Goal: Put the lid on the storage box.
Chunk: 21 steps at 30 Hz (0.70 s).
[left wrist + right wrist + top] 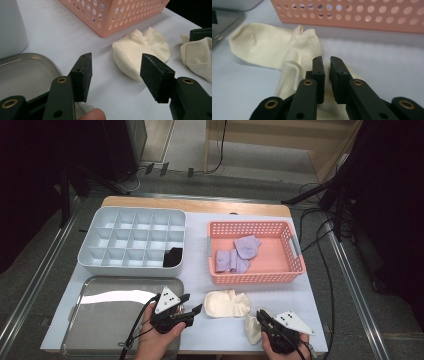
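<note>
With your right gripper [326,62] pinching one cream sock [294,72], keep it firm and slide your half-open left gripper [116,67] around the other sock [140,52].

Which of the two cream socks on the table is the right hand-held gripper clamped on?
The smaller cream sock nearest the table's front edge, pinched in the right hand-held gripper. The larger cream sock lies free below the pink basket.
</note>
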{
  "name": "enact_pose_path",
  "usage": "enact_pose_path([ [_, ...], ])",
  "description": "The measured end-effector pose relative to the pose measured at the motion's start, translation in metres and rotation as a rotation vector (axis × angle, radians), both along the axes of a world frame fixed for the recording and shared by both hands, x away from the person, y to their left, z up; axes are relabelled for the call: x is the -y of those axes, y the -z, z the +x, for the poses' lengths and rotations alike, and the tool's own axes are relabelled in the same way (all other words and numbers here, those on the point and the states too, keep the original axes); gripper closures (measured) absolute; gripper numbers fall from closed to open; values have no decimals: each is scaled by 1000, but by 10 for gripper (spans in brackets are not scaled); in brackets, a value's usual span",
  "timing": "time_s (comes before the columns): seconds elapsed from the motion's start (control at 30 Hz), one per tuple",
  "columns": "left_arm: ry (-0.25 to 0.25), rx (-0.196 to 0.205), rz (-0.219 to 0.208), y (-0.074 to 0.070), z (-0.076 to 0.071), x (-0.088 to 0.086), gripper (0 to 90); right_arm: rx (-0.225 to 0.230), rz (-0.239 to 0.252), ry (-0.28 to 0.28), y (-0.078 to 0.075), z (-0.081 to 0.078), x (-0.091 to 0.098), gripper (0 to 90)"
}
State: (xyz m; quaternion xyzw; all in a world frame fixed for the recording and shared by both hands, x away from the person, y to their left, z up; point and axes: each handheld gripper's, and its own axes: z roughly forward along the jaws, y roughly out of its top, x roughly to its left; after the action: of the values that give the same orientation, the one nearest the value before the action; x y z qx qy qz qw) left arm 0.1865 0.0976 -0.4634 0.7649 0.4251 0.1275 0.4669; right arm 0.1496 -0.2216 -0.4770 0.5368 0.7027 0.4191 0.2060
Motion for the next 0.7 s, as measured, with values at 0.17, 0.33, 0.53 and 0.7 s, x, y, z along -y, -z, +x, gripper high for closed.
enact_pose_path([
  [0.17,-1,-1,-4,0,0,0,443,-37,0,17,12,10,4,874],
  [0.33,-7,-1,-19,-2,1,-2,445,-8,70,11,0,16,3,888],
  [0.53,-6,-6,-9,0,1,-2,445,74,88,-12,-15,21,-8,887],
  [0.7,-15,-7,-13,0,2,-4,446,102,136,-2,-23,22,-4,888],
])
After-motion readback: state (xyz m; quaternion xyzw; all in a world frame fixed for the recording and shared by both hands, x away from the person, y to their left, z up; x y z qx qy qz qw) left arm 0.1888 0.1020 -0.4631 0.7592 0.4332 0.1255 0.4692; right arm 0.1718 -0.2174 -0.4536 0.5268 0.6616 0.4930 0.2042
